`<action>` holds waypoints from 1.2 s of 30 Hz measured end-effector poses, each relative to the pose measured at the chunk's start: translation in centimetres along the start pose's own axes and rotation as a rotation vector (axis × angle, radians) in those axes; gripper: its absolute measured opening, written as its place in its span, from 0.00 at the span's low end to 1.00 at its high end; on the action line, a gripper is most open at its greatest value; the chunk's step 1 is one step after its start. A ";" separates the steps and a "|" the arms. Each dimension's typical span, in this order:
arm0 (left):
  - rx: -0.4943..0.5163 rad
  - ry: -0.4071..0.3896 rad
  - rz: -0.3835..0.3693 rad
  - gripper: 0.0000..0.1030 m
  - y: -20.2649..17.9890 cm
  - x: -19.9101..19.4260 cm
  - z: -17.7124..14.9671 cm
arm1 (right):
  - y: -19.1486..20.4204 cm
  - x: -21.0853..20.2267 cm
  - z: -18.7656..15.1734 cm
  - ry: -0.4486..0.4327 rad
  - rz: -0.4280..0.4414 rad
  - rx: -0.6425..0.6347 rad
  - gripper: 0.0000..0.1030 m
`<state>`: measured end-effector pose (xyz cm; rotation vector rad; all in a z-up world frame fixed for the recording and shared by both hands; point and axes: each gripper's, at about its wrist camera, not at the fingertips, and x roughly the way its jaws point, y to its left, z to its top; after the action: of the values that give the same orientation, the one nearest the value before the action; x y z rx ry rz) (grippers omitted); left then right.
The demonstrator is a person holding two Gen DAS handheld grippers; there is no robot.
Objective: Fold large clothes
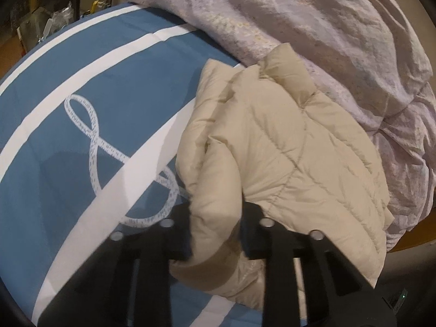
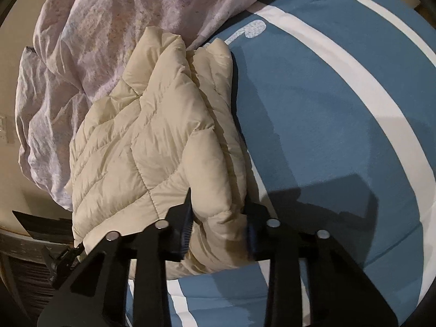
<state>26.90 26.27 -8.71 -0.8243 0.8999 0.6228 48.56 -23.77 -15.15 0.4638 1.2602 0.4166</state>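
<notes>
Both tools point steeply down at the bed (image 1: 68, 125), each one clamped on a puffy fold of the cream quilted jacket (image 1: 286, 150).

The left tool (image 1: 216, 234) comes in from the 6 o'clock edge of its own view, its black fingers (image 1: 179, 231) pressed against either side of a thick roll of the jacket's edge, so it is gripping the jacket. From there the jacket runs up toward 1 o'clock, its collar end lying against a crumpled pale pink duvet (image 1: 313, 32) that fills the view from 12 to 3 o'clock.

The right tool (image 2: 218, 229) is in much the same pose, low at 6 o'clock in its view, with its fingers (image 2: 181, 226) squeezing another padded roll of the jacket (image 2: 152, 141). Here the jacket spreads toward 10 o'clock and the duvet (image 2: 90, 41) sits at 10 to 12 o'clock.

The jacket lies bunched on the bed's blue cover with broad white stripes (image 2: 340, 109).

Only the left view shows a looping white ribbon pattern (image 1: 92, 139) printed on the cover at 9 o'clock, and some clutter (image 1: 46, 21) off the bed at 10 o'clock, too dim to make out. Only the right view shows the tool's dark shadow (image 2: 313, 199) on the cover at 4 o'clock and a pale wall (image 2: 16, 62) at 9 o'clock.
</notes>
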 end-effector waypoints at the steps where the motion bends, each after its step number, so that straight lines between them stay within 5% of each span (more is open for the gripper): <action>1: 0.004 -0.004 -0.009 0.18 0.0 -0.2 0.0 | 0.2 -0.2 -0.2 -0.008 0.000 -0.005 0.27; 11: 0.007 -0.051 -0.083 0.13 2.5 -4.1 -0.6 | 1.0 -2.5 -3.6 -0.048 0.032 -0.012 0.20; 29: 0.016 -0.051 -0.076 0.14 11.1 -9.3 -6.9 | 0.6 -4.5 -12.5 -0.040 0.003 -0.108 0.20; 31: 0.009 -0.047 -0.077 0.15 11.4 -9.4 -7.1 | 1.2 -4.8 -12.6 -0.054 -0.050 -0.161 0.24; 34: -0.006 -0.038 -0.067 0.23 11.4 -9.5 -6.9 | 2.2 -6.0 -12.6 -0.117 -0.176 -0.223 0.45; 36: -0.021 -0.032 -0.054 0.37 11.5 -9.6 -6.7 | 2.7 -7.1 -12.5 -0.171 -0.215 -0.249 0.51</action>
<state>10.60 25.74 -6.93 -0.8527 0.8406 0.5973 34.56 -24.05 -10.95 0.1471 1.0625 0.3385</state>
